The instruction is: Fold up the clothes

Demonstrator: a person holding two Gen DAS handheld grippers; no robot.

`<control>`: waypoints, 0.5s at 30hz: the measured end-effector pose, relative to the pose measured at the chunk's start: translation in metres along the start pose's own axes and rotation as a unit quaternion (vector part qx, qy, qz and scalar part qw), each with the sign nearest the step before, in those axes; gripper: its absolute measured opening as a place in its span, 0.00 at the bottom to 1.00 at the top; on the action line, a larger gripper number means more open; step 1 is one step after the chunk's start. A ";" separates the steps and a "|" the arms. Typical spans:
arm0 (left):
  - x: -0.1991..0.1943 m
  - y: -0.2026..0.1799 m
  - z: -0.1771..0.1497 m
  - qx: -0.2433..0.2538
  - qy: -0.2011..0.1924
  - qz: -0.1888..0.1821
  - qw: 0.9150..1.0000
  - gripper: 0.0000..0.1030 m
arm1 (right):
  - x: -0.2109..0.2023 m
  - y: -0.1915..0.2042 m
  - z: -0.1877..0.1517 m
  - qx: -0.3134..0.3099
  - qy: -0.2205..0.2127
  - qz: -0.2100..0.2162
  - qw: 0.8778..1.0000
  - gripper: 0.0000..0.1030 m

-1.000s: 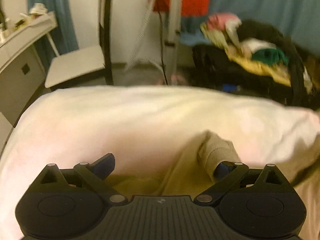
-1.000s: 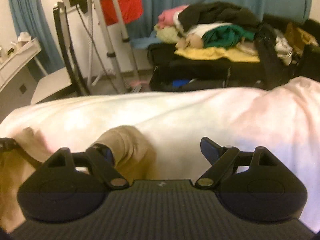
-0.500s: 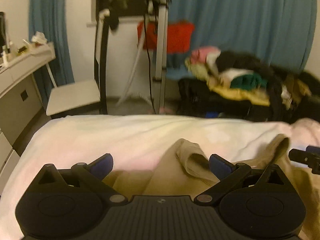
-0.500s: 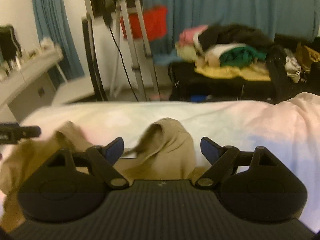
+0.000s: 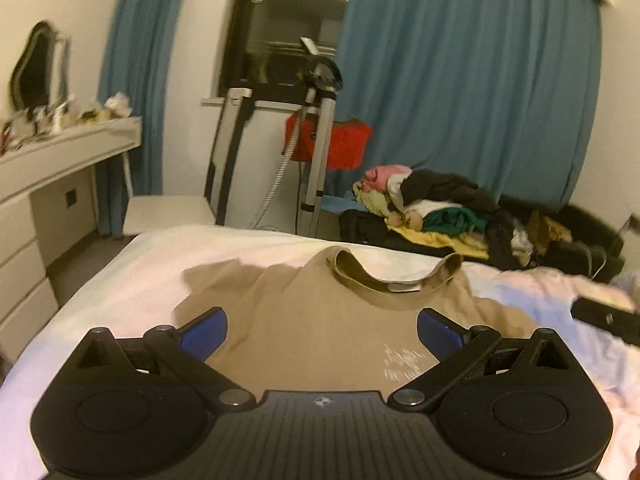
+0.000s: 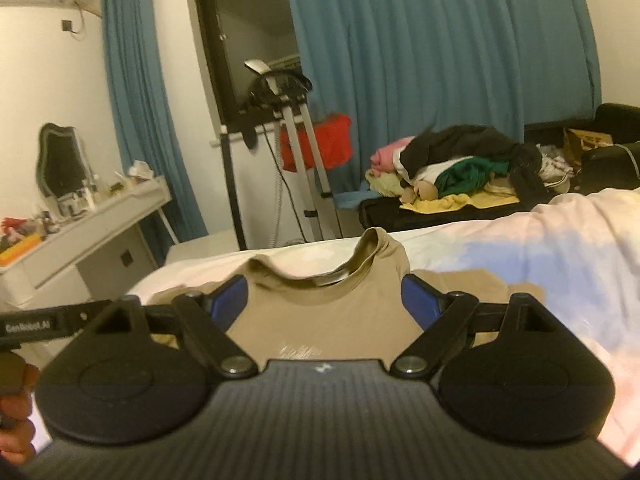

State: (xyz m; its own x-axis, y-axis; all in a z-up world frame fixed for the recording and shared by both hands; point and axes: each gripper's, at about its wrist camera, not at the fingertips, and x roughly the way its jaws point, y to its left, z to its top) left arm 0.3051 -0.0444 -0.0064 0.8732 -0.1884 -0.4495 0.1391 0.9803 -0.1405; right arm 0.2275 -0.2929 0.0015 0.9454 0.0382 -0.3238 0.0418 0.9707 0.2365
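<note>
Going left to right across the room: there's a white dresser (image 5: 60, 168) against the left wall with a dark-framed mirror (image 5: 34, 68) and a bunch of small clutter on top, too blurry to name. Next to it hangs a blue curtain (image 5: 136, 80), then a dark window (image 5: 288, 28) with a metal stand (image 5: 316, 128) in front and something bright red (image 5: 344, 144) hanging behind its legs. A wider blue curtain covers the rest of the back wall, and below it sits a pile of clothes (image 5: 436, 208) in pink, black, green and yellow on a dark low piece of furniture.

The task's thing is the tan t-shirt (image 5: 320, 336), lying spread out on the white bed (image 5: 132, 280), front up, collar pointing toward the far edge, with a faint white print on the chest. 1 sleeve sticks out to the left.

The left gripper (image 5: 322, 330) hangs above the shirt's chest, its blue-padded fingers (image 5: 202, 332) well apart with nothing between them but the shirt below. From the right wrist view, the right gripper (image 6: 324, 304) does the same just below the collar, fingers (image 6: 416, 300) wide apart, gripping nothing. The 2 grippers are side by side; each one's camera catches a bit of the other at the edge of its view. A hand (image 6: 16, 420) shows at the lower left corner of the right wrist view.
</note>
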 end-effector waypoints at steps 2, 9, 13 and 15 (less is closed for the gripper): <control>-0.030 0.010 -0.001 -0.025 0.001 0.007 1.000 0.99 | -0.034 0.008 -0.002 0.002 -0.002 0.005 1.000 0.82; -0.080 0.065 -0.009 -0.163 0.023 0.013 0.986 0.92 | -0.122 0.018 -0.028 0.051 0.020 0.007 0.998 0.82; -0.074 0.101 -0.015 -0.234 0.032 0.012 0.972 0.91 | -0.137 0.002 -0.057 0.099 0.038 0.023 0.994 0.83; -0.058 0.115 -0.022 -0.254 0.036 0.009 0.966 0.90 | -0.133 -0.004 -0.074 0.097 0.037 0.029 0.994 0.83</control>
State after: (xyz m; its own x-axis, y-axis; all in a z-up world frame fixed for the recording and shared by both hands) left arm 0.2606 0.0778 -0.0159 0.8355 -0.1939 -0.5141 -0.1390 0.8306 -0.5392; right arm 0.0775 -0.2845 -0.0238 0.9221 0.1178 -0.3685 0.0556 0.9023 0.4275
